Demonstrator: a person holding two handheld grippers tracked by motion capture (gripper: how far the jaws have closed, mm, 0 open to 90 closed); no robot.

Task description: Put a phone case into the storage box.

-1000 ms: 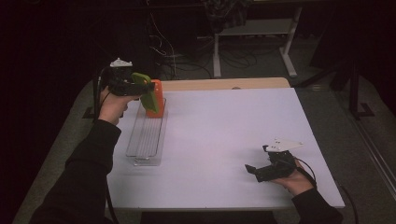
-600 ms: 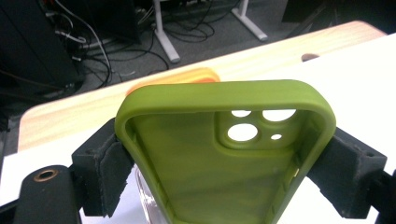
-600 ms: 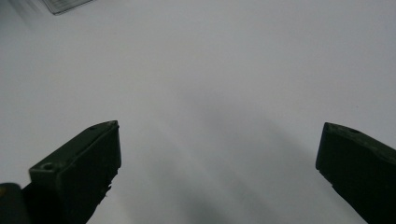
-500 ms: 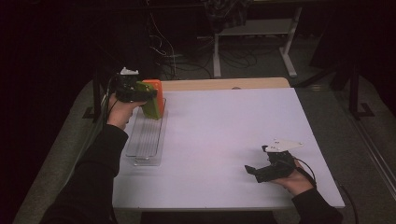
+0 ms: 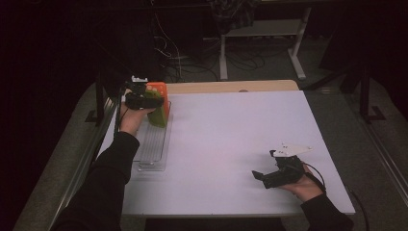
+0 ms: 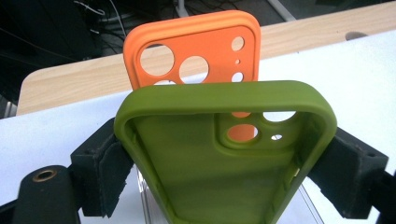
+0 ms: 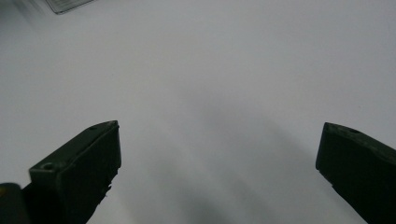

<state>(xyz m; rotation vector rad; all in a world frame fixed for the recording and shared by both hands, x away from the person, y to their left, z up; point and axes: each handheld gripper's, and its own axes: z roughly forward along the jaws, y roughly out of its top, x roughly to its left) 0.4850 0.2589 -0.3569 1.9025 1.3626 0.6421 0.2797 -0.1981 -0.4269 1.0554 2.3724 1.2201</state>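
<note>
An olive green phone case (image 6: pixel 224 158) sits between the jaws of my left gripper (image 6: pixel 219 177), which is shut on its two long sides. Right behind it an orange phone case (image 6: pixel 201 51) stands upright at the far end of a clear slotted rack (image 5: pixel 153 144). In the high view the left gripper (image 5: pixel 149 103) holds the green case (image 5: pixel 158 117) low over the rack's far end, against the orange case (image 5: pixel 161 94). My right gripper (image 5: pixel 260 177) rests near the table's front right with its jaws wide apart; its own view has nothing but white tabletop between the right gripper's jaws (image 7: pixel 219 158).
The white tabletop (image 5: pixel 231 134) stretches between the rack and the right hand. A wooden strip (image 5: pixel 231 86) runs along the far edge. Beyond it, on the dark floor, lie cables and the legs of a stand (image 5: pixel 260 43). A corner of the rack (image 7: pixel 70 4) shows in the right gripper view.
The left hand has come down and slightly right, bringing the green case lower toward the rack beside the orange case. The right hand has stayed put.
</note>
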